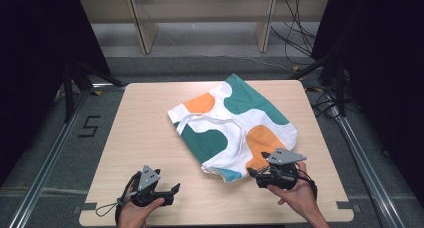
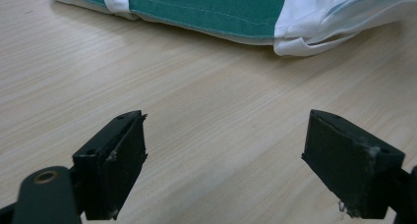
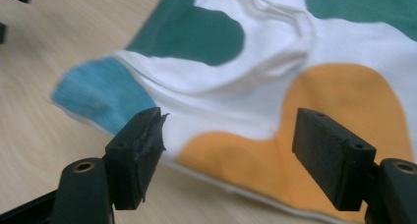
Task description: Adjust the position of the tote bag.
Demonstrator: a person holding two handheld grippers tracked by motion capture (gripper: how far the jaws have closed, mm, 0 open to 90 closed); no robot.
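The wooden table (image 1: 150,138) carried one cloth tote bag (image 1: 235,123), white with green, orange and blue patches, lying flat toward the right of centre with its near edge just ahead of the right gripper (image 1: 260,176). In the right gripper view the bag (image 3: 295,86) lay under and beyond that gripper's jaws, which stood spread wide and held nothing; the cloth was below them, not between the pads. The left gripper (image 1: 172,190) sat apart from the bag at the near left, its jaws also spread over bare wood, with the bag's hem (image 2: 206,17) well ahead of it in the left gripper view.

The step in hand looked like taking hold of the bag's near edge. To do it well, the right gripper would probably need to come in low at the orange corner (image 3: 255,155), slide one pad under the hem, and close on a single layer rather than bunching the whole stack. The loose handles (image 1: 220,122) could snag, so lifting slowly seemed wise.

Counted: one table, one bag, two handles, two grippers.
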